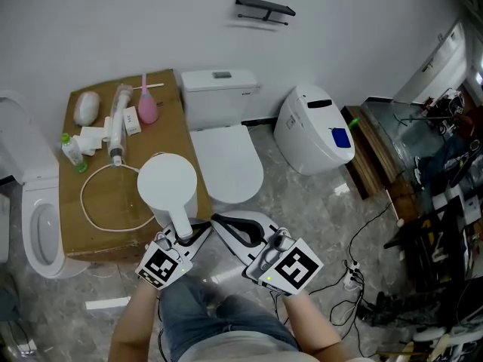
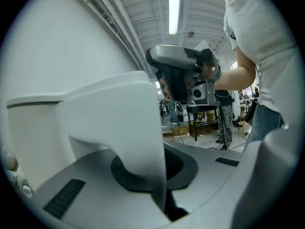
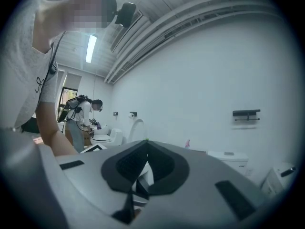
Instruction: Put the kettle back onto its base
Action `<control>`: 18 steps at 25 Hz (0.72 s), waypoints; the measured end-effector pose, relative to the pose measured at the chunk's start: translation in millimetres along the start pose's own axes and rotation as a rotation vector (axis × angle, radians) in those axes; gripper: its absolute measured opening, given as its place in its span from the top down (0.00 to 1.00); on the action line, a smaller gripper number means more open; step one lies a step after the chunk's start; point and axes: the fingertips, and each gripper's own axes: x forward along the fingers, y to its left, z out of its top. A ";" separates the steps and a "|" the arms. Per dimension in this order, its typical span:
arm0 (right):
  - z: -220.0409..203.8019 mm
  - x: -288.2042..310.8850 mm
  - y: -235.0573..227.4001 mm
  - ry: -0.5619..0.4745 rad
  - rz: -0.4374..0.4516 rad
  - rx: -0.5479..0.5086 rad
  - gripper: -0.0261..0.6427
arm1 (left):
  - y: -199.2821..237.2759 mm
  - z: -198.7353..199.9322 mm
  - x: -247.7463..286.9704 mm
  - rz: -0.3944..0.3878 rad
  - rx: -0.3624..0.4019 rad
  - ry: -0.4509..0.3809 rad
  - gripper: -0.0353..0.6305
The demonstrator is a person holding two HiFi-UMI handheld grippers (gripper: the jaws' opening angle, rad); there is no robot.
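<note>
A white kettle (image 1: 167, 181), seen from above with its round lid up, is over the front right part of a cardboard box (image 1: 167, 123). Its white handle (image 1: 179, 221) sticks out toward me. My left gripper (image 1: 179, 234) is shut on that handle, which fills the left gripper view (image 2: 124, 123) between the grey jaws (image 2: 159, 180). The kettle hides whatever is under it, so I see no base. My right gripper (image 1: 229, 226) hovers just right of the handle with its black pads together and nothing in them (image 3: 142, 170). It also shows in the left gripper view (image 2: 183, 75).
A white cord (image 1: 94, 211) loops on the box, beside a pink bottle (image 1: 146, 108), a green-capped bottle (image 1: 72, 151) and other small items. A toilet (image 1: 225, 153) stands right of the box, another toilet (image 1: 39, 225) left of it, and a white bin-like unit (image 1: 313, 130) farther right. Cables (image 1: 353, 271) lie on the floor.
</note>
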 end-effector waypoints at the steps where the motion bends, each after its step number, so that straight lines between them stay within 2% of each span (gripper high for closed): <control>1: 0.2 -0.1 0.0 0.000 0.001 -0.001 0.95 | 2.2 1.2 0.4 -0.004 -0.010 -0.002 0.93; 9: -0.4 1.2 6.9 0.014 0.009 -0.009 0.95 | -2.7 -9.2 -10.3 -0.035 -0.027 0.046 0.93; 18: 5.7 -0.5 9.0 0.007 0.006 0.003 0.95 | -3.3 -10.0 -12.3 -0.060 -0.041 0.042 0.93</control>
